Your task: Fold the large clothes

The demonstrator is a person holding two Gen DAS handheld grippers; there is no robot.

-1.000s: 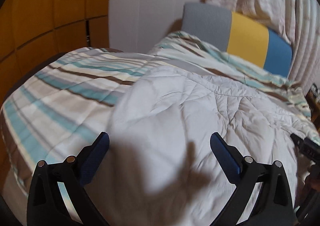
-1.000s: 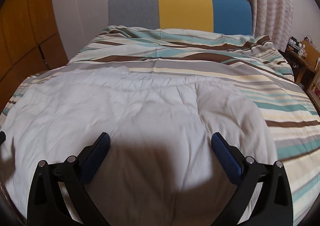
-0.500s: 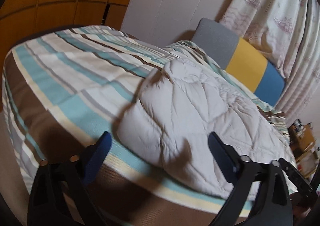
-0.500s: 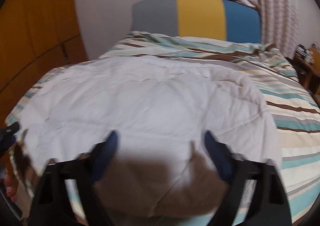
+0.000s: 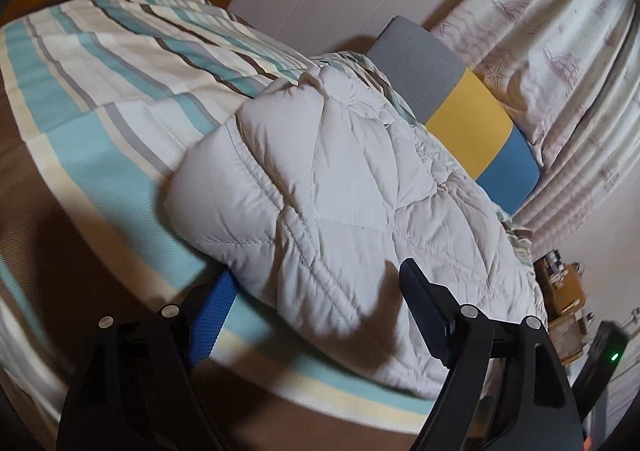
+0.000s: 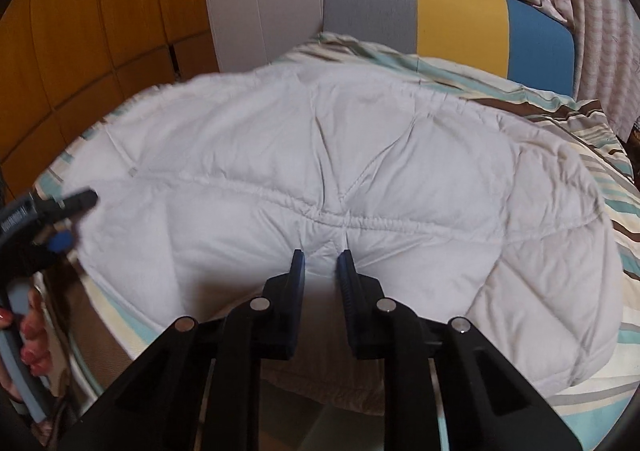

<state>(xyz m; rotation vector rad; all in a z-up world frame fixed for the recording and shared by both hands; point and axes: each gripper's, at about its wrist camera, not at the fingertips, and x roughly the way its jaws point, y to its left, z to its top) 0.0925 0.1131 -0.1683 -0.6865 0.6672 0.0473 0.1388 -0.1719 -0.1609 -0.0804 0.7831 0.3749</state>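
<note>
Nearest, the right gripper [image 6: 321, 260] is closing, its jaws pinching a puckered fold at the near edge of the white quilted comforter [image 6: 320, 171]. At the near left corner the left gripper [image 5: 316, 283] is also closing, wide apart, one pad under the corner and one over it, neither pressing. A hand [image 6: 28, 331] holds its handle. The comforter lies on the striped bedspread [image 5: 100, 91], its long axis running left to right along the near side. Beyond stand the grey, yellow and blue headboard [image 6: 452, 15] and the patterned curtain [image 5: 560, 51].
</note>
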